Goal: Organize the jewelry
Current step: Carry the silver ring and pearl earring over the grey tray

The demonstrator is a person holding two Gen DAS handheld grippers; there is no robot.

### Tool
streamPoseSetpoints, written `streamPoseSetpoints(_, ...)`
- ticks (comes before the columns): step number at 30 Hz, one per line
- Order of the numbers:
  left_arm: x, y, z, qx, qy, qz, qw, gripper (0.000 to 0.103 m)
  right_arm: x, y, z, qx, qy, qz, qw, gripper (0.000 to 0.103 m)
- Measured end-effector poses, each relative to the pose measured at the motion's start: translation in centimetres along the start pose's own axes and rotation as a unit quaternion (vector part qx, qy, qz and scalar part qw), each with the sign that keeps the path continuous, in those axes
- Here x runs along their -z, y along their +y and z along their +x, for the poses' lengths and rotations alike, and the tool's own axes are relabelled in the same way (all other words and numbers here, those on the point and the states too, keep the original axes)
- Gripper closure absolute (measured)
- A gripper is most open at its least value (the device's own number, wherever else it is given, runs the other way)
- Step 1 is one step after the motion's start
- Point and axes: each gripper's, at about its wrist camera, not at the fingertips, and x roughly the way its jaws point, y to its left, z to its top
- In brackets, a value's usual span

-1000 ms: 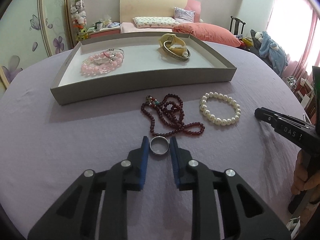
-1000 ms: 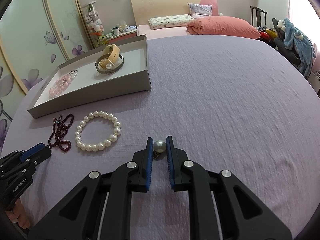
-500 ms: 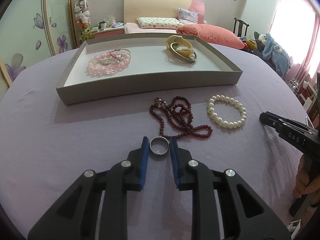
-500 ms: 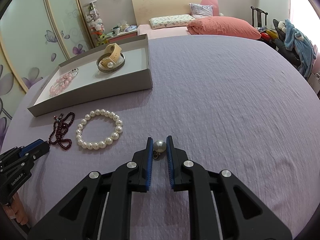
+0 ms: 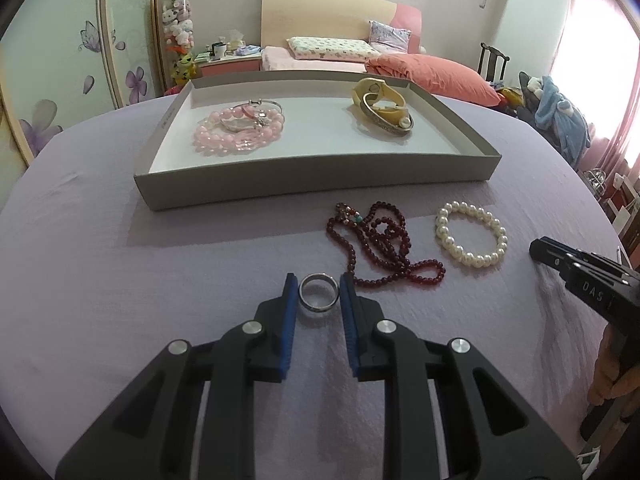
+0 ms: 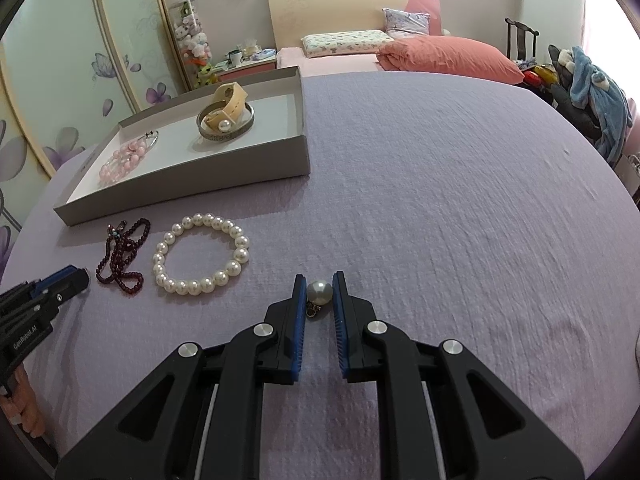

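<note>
My left gripper (image 5: 319, 292) is shut on a silver ring (image 5: 320, 277), held just over the lilac cloth. My right gripper (image 6: 319, 292) is shut on a single pearl (image 6: 319, 290) with a small metal fitting hanging under it. Beyond the ring lie a dark red bead necklace (image 5: 380, 248) and a white pearl bracelet (image 5: 468, 258), both loose on the cloth. Behind them stands a shallow grey tray (image 5: 320, 178). It holds pink bead bracelets (image 5: 240, 128) at the left and a yellow strap with a silver bangle (image 5: 382, 110) at the right.
The lilac cloth (image 6: 440, 200) covers a round table whose edge curves off on the right. A bed with pillows, a chair with clothes and a flowered wardrobe stand beyond. A hand (image 5: 612, 376) holds the right gripper's handle at the left view's right edge.
In the left wrist view the tray and loose beads have slid a little to the right and look slightly nearer; the ring stays gripped. The right gripper and its pearl have not moved.
</note>
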Motion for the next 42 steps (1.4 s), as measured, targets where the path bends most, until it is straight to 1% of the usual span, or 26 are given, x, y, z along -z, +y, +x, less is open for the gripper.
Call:
streamPoseSetpoints(6, 0.0, 0.5, -0.7, -0.002, -0.008, -0.006, 0.9999, 0.081, -0.1, 0.0, -0.1, -0.008, -0.004, 0.004, 1.000, 0.089)
streamPoseSetpoints(10, 0.0, 1.0, -1.6, -0.007, -0.018, -0.012, 0.9998, 0.081, 0.0, 0.7, -1.3, -0.013, -0.036, -0.004, 0.999, 0.089)
streamPoseSetpoints(13, -0.2, 1.3, -2.3, -0.010, -0.027, -0.017, 0.9994, 0.081, -0.1, 1.5, -2.1, -0.023, -0.050, -0.012, 0.998, 0.089)
streamPoseSetpoints(18, -0.8, 2.1, -3.5, -0.014, -0.051, -0.030, 0.9981, 0.081, -0.5, 2.8, -3.7, -0.040, -0.085, -0.025, 0.995, 0.089)
streamPoseSetpoints(22, -1.4, 2.8, -4.4, -0.018, -0.075, -0.043, 0.9961, 0.081, -1.2, 4.0, -5.6, -0.058, -0.127, -0.035, 0.990, 0.089)
streamPoseSetpoints(26, -1.8, 3.2, -5.8, -0.022, -0.106, -0.050, 0.9929, 0.081, -1.9, 5.2, -7.5, -0.074, -0.174, -0.050, 0.981, 0.089)
streamPoseSetpoints(31, -2.3, 3.4, -7.5, -0.027, -0.144, -0.054, 0.9878, 0.081, -2.7, 6.6, -9.3, -0.091, -0.220, -0.067, 0.969, 0.089)
streamPoseSetpoints(35, -2.9, 3.5, -8.3, -0.030, -0.167, -0.059, 0.9838, 0.081, -3.4, 7.5, -10.0, -0.102, -0.244, -0.073, 0.962, 0.089)
streamPoseSetpoints(38, -3.4, 3.7, -8.8, -0.036, -0.185, -0.057, 0.9803, 0.081, -4.0, 7.9, -10.1, -0.106, -0.254, -0.072, 0.959, 0.089)
streamPoseSetpoints(42, -4.2, 3.8, -8.9, -0.042, -0.200, -0.052, 0.9774, 0.081, -4.8, 8.0, -9.8, -0.107, -0.264, -0.072, 0.956, 0.089)
